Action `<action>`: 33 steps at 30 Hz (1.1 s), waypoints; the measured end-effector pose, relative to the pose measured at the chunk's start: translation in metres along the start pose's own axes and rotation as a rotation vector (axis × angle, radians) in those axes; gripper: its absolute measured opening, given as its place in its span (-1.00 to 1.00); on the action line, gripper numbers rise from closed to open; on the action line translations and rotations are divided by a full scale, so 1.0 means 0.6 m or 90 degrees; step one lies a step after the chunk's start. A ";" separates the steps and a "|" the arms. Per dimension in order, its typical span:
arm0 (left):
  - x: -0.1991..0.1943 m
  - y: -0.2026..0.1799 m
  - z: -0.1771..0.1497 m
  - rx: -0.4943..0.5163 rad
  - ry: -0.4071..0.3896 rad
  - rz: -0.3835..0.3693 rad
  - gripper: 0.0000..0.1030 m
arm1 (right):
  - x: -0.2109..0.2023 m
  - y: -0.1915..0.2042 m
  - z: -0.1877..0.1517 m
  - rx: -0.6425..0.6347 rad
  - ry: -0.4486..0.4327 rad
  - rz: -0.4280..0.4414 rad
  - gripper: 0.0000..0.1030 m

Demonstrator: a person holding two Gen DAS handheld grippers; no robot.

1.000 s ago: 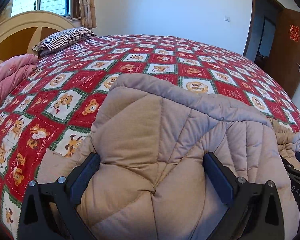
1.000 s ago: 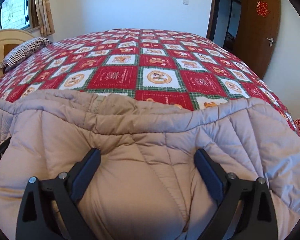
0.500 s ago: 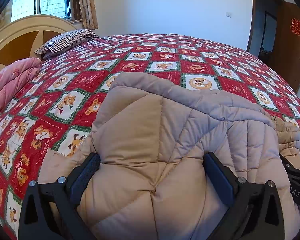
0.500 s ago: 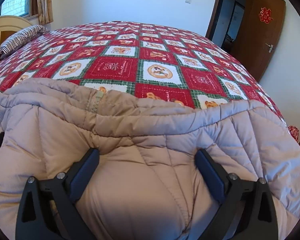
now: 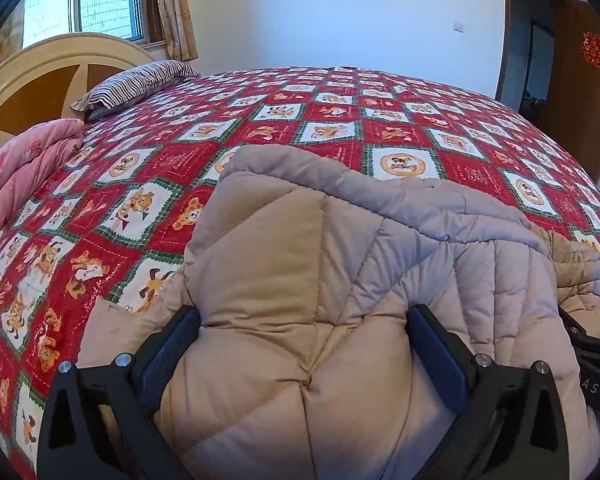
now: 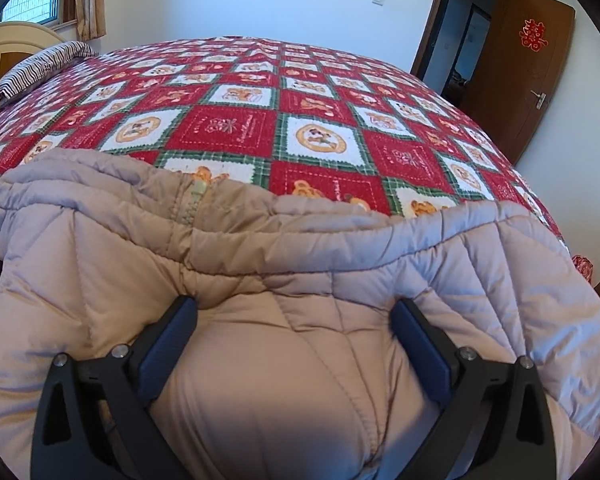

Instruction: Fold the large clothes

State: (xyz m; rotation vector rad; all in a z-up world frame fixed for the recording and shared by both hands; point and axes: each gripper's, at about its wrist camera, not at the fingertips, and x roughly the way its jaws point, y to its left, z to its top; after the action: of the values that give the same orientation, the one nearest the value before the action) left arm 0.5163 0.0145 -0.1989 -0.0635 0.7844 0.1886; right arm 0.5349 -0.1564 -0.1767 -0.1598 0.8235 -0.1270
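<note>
A large beige quilted padded coat lies bunched on the near part of the bed. My left gripper is open, its blue-padded fingers wide apart, and a thick bulge of the coat fills the gap between them. My right gripper is open too, pushed into the same coat, which swells up between its fingers. The coat's zipper shows near its upper edge. At the right rim of the left wrist view a black part of the other gripper shows.
The bed wears a red, green and white patchwork cover that stretches far ahead. A striped pillow, a pink folded quilt and a cream headboard are at the left. A brown door stands open at the right.
Both cameras have tipped and risen a little, so more of the bed shows beyond the coat. In the right wrist view the zipper has come into sight. The fingers' spacing is unchanged.
</note>
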 end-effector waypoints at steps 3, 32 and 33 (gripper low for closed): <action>0.000 0.000 0.000 0.001 0.000 0.001 0.99 | 0.002 0.001 0.000 -0.002 0.002 -0.002 0.96; -0.132 0.188 -0.167 -0.201 0.054 -0.135 0.98 | -0.129 0.023 -0.142 -0.043 -0.036 -0.002 1.00; -0.133 0.187 -0.165 -0.200 0.052 -0.145 0.98 | -0.140 0.019 -0.145 -0.041 -0.031 0.003 1.00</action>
State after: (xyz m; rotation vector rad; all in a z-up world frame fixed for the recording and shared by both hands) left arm 0.3705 0.1005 -0.2109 -0.4587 0.8176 0.0921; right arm 0.4147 -0.1387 -0.1765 -0.2213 0.7805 -0.0919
